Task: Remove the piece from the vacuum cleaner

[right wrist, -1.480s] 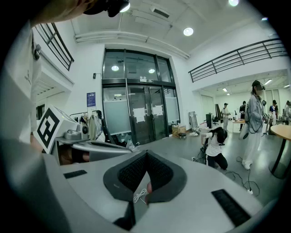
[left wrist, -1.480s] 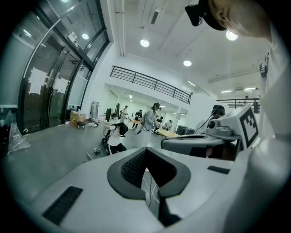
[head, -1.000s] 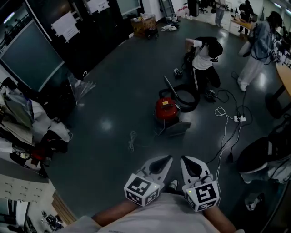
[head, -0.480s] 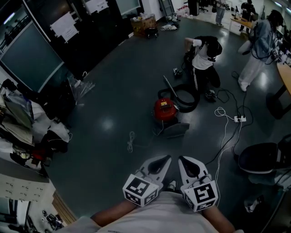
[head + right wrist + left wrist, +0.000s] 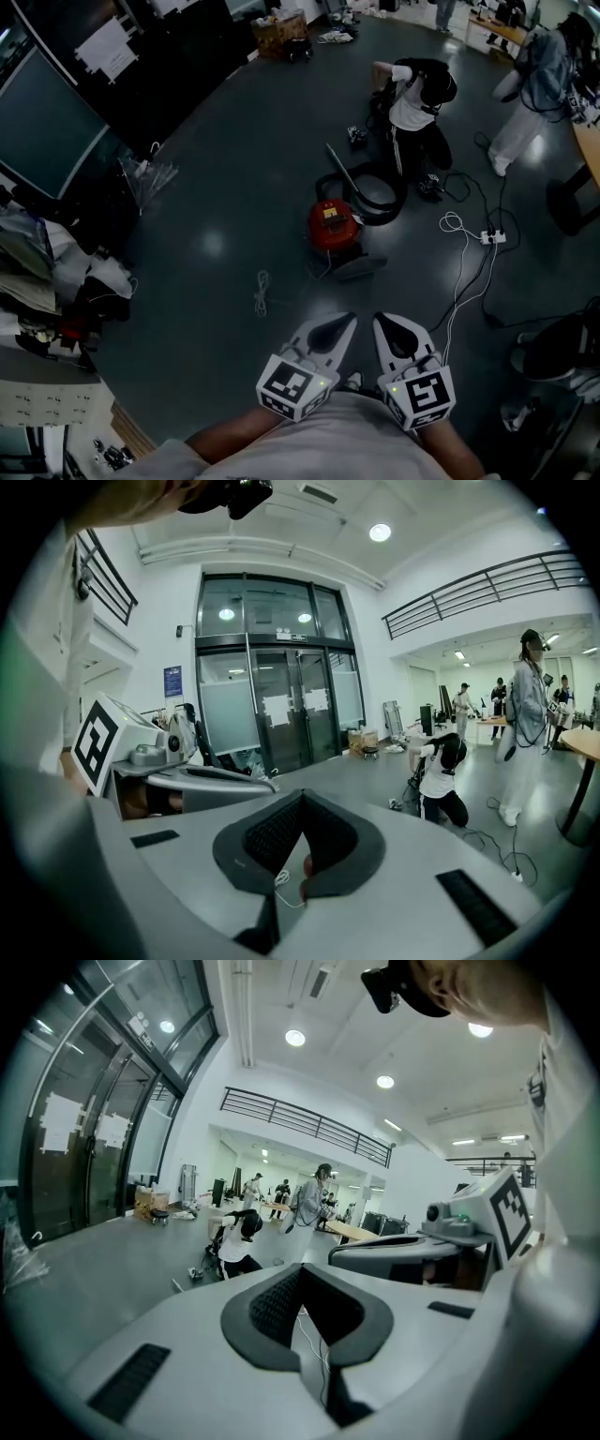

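Note:
The red vacuum cleaner (image 5: 330,225) stands on the dark floor well ahead of me, with its black hose (image 5: 377,194) coiled behind it. A grey floor nozzle (image 5: 358,268) lies at its front. My left gripper (image 5: 341,323) and right gripper (image 5: 384,324) are held side by side close to my body, far short of the vacuum. Both are shut and hold nothing. In the right gripper view a sliver of the red vacuum (image 5: 306,866) shows through the gap of the right gripper (image 5: 301,796). The left gripper (image 5: 302,1270) points over the floor towards a crouching person (image 5: 240,1241).
A person crouches (image 5: 414,101) just behind the hose, and another stands (image 5: 536,86) at the far right. A white power strip (image 5: 493,238) and its cables trail at the right, and a loose white cord (image 5: 260,292) lies at the left. A dark chair (image 5: 555,343) stands at the right, clutter (image 5: 56,281) at the left.
Both grippers have moved forward together with the person towards the vacuum. The chair at the right has slid lower and outward in the head view. Both pairs of jaws have stayed shut.

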